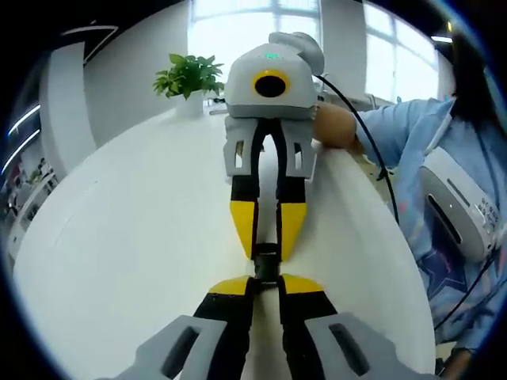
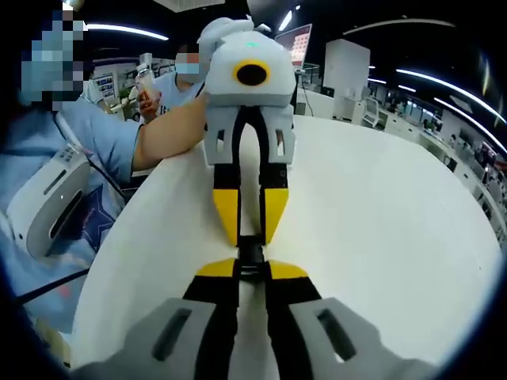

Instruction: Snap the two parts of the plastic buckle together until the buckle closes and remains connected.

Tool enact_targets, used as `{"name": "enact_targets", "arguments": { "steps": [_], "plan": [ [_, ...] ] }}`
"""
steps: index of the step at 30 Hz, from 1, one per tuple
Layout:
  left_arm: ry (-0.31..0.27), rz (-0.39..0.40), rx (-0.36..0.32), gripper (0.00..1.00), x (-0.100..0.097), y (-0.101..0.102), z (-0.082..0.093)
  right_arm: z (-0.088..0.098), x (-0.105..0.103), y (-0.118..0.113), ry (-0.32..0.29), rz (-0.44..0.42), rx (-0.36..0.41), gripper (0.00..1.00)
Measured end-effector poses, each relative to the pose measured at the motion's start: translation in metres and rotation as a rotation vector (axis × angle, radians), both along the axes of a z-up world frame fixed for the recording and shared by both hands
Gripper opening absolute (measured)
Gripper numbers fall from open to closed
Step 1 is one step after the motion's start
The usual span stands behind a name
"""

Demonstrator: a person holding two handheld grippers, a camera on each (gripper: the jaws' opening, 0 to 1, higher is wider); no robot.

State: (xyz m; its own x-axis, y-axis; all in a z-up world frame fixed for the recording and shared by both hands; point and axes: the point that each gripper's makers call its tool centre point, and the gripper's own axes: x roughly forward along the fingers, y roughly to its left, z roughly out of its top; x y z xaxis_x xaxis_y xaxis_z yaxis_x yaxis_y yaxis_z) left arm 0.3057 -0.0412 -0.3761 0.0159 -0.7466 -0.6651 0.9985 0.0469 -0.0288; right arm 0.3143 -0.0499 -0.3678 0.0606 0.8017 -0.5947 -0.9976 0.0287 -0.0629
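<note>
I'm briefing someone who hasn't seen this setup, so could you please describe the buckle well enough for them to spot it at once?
Start from the round white table, above which the left gripper and the right gripper meet tip to tip. The buckle is the small black plastic piece pinched between their yellow tips. It is the only dark object bridging the two grippers.

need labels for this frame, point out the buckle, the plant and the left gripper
buckle (image 1: 267,264), left gripper view, dark middle between the two grippers' tips
plant (image 1: 188,75), left gripper view, its green leaves
left gripper (image 1: 266,283), left gripper view, midway between its yellow tips
</note>
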Motion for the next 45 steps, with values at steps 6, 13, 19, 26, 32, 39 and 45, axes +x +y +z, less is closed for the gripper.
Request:
{"name": "enact_targets", "arguments": {
  "steps": [6, 13, 19, 26, 32, 39, 45],
  "plan": [
    [-0.012, 0.005, 0.008, 0.11, 0.0013, -0.0005, 0.0013, -0.0003, 0.0015, -0.0003, -0.001, 0.0, 0.002, 0.11],
    [-0.009, 0.005, 0.003, 0.11, 0.0019, -0.0004, 0.0023, -0.0002, 0.0022, -0.0003, 0.009, 0.007, 0.018, 0.11],
    [-0.02, 0.006, 0.01, 0.11, 0.0017, -0.0002, 0.0027, -0.0004, 0.0027, -0.0003, 0.009, 0.009, 0.029, 0.11],
    [-0.02, 0.008, 0.009, 0.12, 0.0028, 0.0001, 0.0029, -0.001, 0.0012, -0.0003, 0.006, 0.019, 0.037, 0.11],
    [-0.02, 0.006, 0.007, 0.12, 0.0031, -0.0001, 0.0029, -0.0014, 0.0005, -0.0006, 0.004, 0.024, 0.036, 0.11],
    [-0.008, 0.003, -0.003, 0.12, 0.004, -0.0005, 0.0026, -0.0018, 0.0009, -0.0007, 0.006, 0.024, 0.046, 0.11],
    [-0.026, 0.006, -0.013, 0.12, 0.0077, -0.0015, 0.0027, -0.0023, 0.0063, -0.002, 0.012, 0.014, 0.064, 0.11]
  ]
}}
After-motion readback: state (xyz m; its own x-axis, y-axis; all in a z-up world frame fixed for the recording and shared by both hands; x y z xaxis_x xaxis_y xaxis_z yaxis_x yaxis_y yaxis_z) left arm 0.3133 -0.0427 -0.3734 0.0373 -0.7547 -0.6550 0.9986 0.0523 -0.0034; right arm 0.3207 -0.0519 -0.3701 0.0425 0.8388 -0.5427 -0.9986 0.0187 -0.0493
